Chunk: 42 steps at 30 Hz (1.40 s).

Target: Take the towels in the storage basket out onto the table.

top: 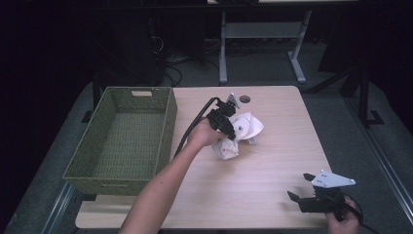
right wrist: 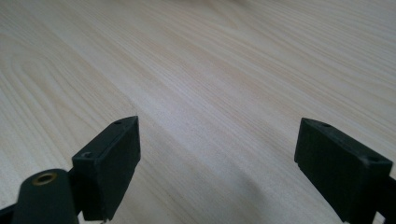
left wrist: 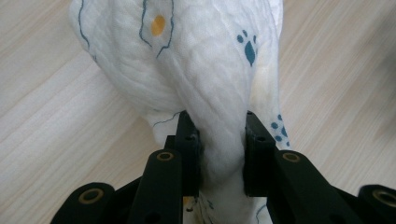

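A white cloth (top: 246, 127) with blue paw prints and orange spots lies bunched near the middle of the wooden table (top: 272, 161). My left gripper (top: 229, 131) is shut on a fold of it; in the left gripper view the cloth (left wrist: 201, 60) is pinched between both black pads (left wrist: 189, 140), and the rest billows out ahead over the wood. My right gripper (top: 299, 187) rests low at the table's near right corner, jaws wide apart. In the right gripper view its pads (right wrist: 116, 154) frame bare wood with nothing between them (right wrist: 219, 163).
A green woven basket (top: 168, 122) stands on the table's left side, empty inside. A small round hole (top: 244, 99) sits near the table's far edge. Beyond the table are metal desk legs (top: 223, 48) and cables on a grey floor.
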Each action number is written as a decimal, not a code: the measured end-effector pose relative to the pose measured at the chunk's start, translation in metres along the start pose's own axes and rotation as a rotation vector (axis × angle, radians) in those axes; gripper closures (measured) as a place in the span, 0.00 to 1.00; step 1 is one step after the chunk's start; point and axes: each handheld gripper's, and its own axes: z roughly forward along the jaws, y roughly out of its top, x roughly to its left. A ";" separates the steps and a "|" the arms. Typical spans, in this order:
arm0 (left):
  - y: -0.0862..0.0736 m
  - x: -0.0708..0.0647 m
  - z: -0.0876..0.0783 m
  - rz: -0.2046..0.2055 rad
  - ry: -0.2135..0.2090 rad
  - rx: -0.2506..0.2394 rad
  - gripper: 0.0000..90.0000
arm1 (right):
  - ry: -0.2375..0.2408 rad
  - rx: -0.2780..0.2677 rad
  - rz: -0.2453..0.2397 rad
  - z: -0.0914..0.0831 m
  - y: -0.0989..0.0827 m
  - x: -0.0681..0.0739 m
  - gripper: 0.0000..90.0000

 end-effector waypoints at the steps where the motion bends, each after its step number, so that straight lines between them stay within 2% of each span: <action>1: 0.001 0.000 0.002 -0.001 -0.003 0.007 0.80 | 0.000 -0.001 0.000 0.000 0.000 0.000 0.16; 8: 0.006 -0.003 0.019 0.001 -0.023 0.025 0.80 | 0.001 -0.002 -0.003 0.000 0.000 0.000 0.16; 17: 0.009 -0.006 0.038 -0.003 -0.014 0.047 0.80 | 0.000 -0.006 0.001 -0.001 -0.001 -0.001 0.16; 21: 0.010 -0.007 0.042 -0.009 -0.025 0.050 0.80 | -0.001 -0.007 0.002 -0.001 -0.001 -0.001 0.16; 28: 0.011 -0.009 0.050 0.001 -0.012 0.056 0.79 | -0.001 -0.007 0.000 -0.001 -0.001 -0.001 0.16; 32: 0.011 -0.009 0.054 -0.007 -0.012 0.054 0.78 | 0.001 -0.009 0.001 -0.001 -0.001 0.000 0.16; 42: 0.009 -0.008 0.057 -0.014 -0.018 0.054 0.75 | 0.000 -0.007 0.000 -0.001 -0.001 -0.001 0.16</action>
